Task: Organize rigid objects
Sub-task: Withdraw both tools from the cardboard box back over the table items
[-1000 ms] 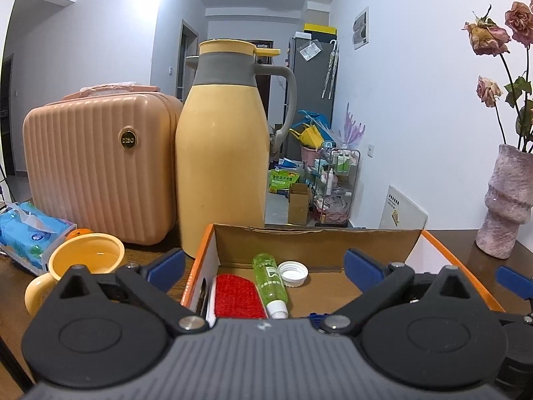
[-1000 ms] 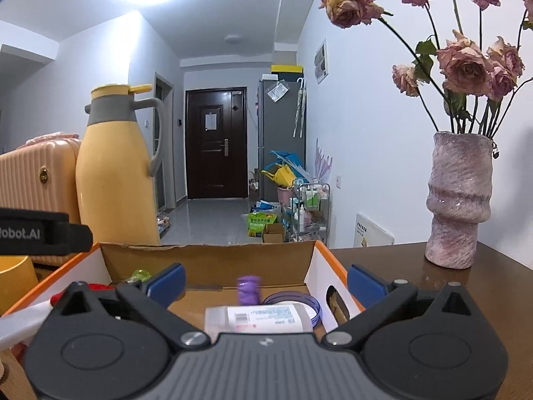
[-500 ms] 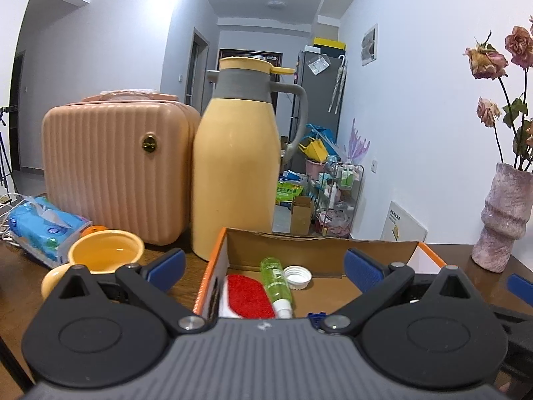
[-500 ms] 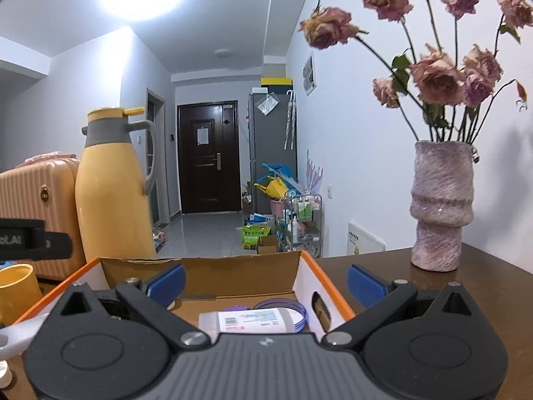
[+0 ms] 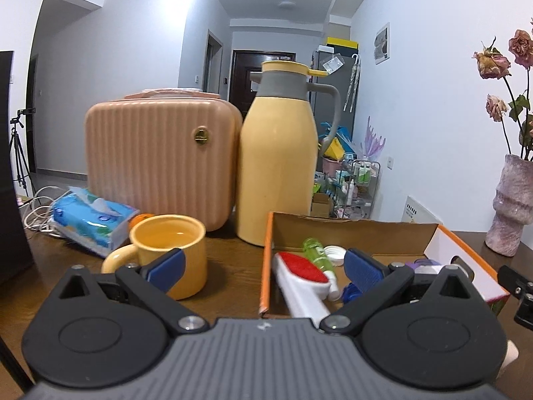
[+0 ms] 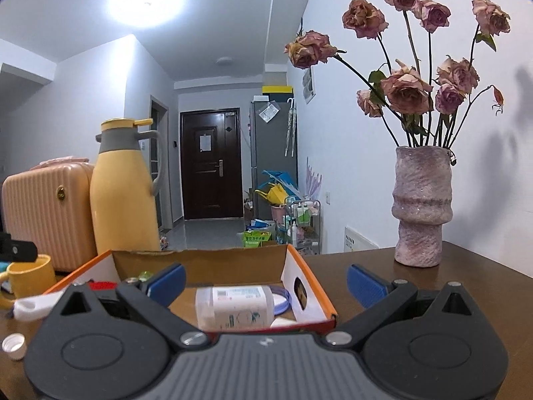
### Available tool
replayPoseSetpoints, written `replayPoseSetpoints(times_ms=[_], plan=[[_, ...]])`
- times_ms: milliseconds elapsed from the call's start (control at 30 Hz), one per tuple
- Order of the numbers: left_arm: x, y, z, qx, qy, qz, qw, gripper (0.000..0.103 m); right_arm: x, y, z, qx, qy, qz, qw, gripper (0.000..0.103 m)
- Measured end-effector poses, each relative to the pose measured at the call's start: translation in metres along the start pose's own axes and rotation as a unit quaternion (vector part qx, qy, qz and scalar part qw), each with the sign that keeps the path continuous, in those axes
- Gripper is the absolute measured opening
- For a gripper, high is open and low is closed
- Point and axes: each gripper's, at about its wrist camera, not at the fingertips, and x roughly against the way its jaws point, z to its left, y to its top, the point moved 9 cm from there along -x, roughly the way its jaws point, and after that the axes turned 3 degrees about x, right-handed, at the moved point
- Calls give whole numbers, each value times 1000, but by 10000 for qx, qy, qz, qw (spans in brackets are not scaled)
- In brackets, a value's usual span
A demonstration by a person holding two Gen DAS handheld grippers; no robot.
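Note:
An orange-edged cardboard box [image 5: 353,225] [image 6: 200,260] sits on the dark wooden table. Inside lie a white brush with a red pad [image 5: 301,271], a green bottle [image 5: 314,253], a white cap [image 5: 334,254] and a white labelled bottle [image 6: 235,306] beside a purple ring [image 6: 283,296]. My left gripper [image 5: 263,266] is open in front of the box's left wall, with a yellow mug [image 5: 170,255] behind its left finger. My right gripper [image 6: 266,281] is open before the box's near right corner, holding nothing.
A yellow thermos jug [image 5: 278,173] and a pink ribbed case [image 5: 160,160] stand behind the box. A blue tissue pack [image 5: 95,221] lies left. A pink vase of dried roses [image 6: 421,206] stands right. A loose white cap [image 6: 14,345] lies on the table near left.
Both grippers have drawn back from the box, so more of the table, mug and box shows. The left gripper has also shifted left. Both stay open.

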Motion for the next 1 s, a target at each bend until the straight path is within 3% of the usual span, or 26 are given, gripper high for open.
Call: replayPoseSetpoints(times_ms=[1000], plan=[[74,-50,52,-280,-170,389,9987,103,96,-42,28,464,392,415,9973,103]])
